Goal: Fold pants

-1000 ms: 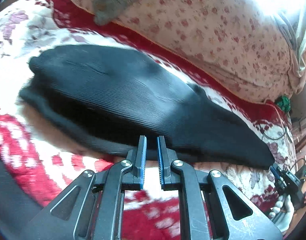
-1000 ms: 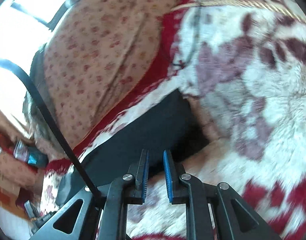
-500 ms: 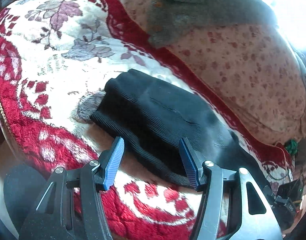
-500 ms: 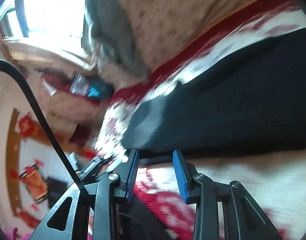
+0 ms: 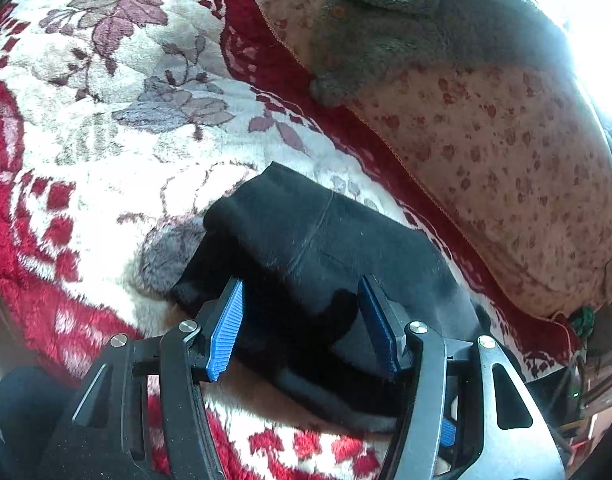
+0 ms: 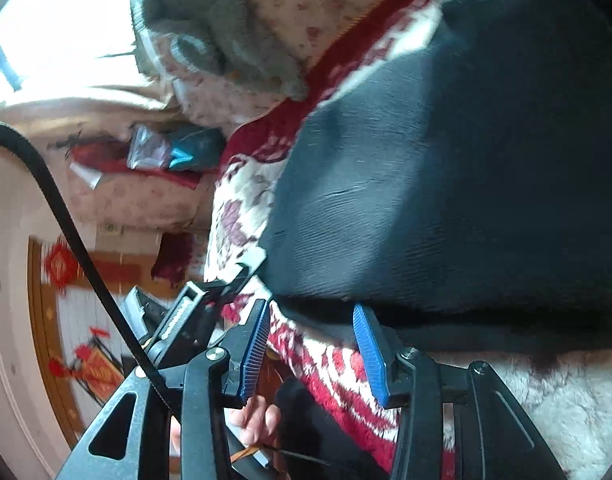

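On the floral blanket (image 5: pixel 105 92), folded black pants (image 5: pixel 326 248) lie between the gaping left tongs (image 5: pixel 301 320); right tongs (image 6: pixel 314 344), seemingly empty, have just been widening.

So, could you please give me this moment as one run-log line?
step: fold pants | pants: folded on blanket | left gripper: open over pants | right gripper: open, just been opening, at pants edge, nothing gripped

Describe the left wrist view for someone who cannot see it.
Folded black pants lie on a red and white floral blanket, with the left tongs open over their near edge, blue pads apart. Behind sit a flowered cushion and a grey towel.
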{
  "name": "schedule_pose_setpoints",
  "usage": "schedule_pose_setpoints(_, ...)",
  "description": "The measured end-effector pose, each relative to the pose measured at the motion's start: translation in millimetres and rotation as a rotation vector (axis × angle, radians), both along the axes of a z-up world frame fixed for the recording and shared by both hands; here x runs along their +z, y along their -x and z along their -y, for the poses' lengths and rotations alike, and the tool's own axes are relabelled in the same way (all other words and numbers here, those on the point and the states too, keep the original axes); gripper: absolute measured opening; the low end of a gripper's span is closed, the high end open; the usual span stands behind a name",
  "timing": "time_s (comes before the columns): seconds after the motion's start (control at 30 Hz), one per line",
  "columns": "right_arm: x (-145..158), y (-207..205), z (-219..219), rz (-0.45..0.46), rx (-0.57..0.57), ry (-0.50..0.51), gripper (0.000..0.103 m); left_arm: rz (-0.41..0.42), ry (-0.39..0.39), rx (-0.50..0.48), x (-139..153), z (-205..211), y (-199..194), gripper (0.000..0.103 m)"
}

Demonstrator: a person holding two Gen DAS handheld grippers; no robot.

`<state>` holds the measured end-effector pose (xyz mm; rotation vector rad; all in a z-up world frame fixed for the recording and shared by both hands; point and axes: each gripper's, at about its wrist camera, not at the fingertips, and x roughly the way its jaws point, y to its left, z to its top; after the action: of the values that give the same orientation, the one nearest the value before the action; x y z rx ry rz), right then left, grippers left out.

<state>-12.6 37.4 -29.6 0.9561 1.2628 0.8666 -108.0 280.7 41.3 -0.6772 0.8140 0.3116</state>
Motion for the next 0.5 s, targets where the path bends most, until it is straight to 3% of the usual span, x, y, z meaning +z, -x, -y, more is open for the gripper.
schedule_pose_setpoints(0.2, -15.9, -8.8, 14.8, -0.086, -0.143, -0.066, 0.041, -0.007, 0.007, 0.02, -6.4, -3.9, -10.0, 0.056)
schedule_pose_setpoints(0.23, -16.3, -9.7, 14.6, -0.082, -0.143, -0.075, 0.039, -0.007, 0.012, 0.026, -8.2, -5.1, -10.7, 0.056)
schedule_pose_setpoints(0.3, -15.0, -9.4, 13.2, -0.05, -0.127, -0.07, 0.023, 0.011, 0.026, 0.04, -9.5, -7.6, -9.6, 0.056)
schedule_pose_setpoints(0.33, -14.6, -8.6, 13.9, -0.04, -0.122, -0.073, 0.019, 0.022, 0.029, 0.047, -9.0, -8.6, -8.2, 0.05)
schedule_pose_setpoints(0.37, -14.3, -8.1, 14.0, -0.032, -0.122, -0.079, 0.014, 0.031, 0.023, 0.053, -8.0, -9.5, -6.8, 0.033)
schedule_pose_setpoints(0.43, -11.6, -8.0, 16.3, 0.0, -0.119, -0.087, 0.01, 0.026, -0.012, 0.042, -4.8, -9.3, -6.4, 0.016)
schedule_pose_setpoints(0.5, -6.3, -7.6, 17.1, 0.026, -0.118, -0.092, 0.008, 0.041, -0.003, 0.006, -2.8, -10.4, -5.7, 0.013)
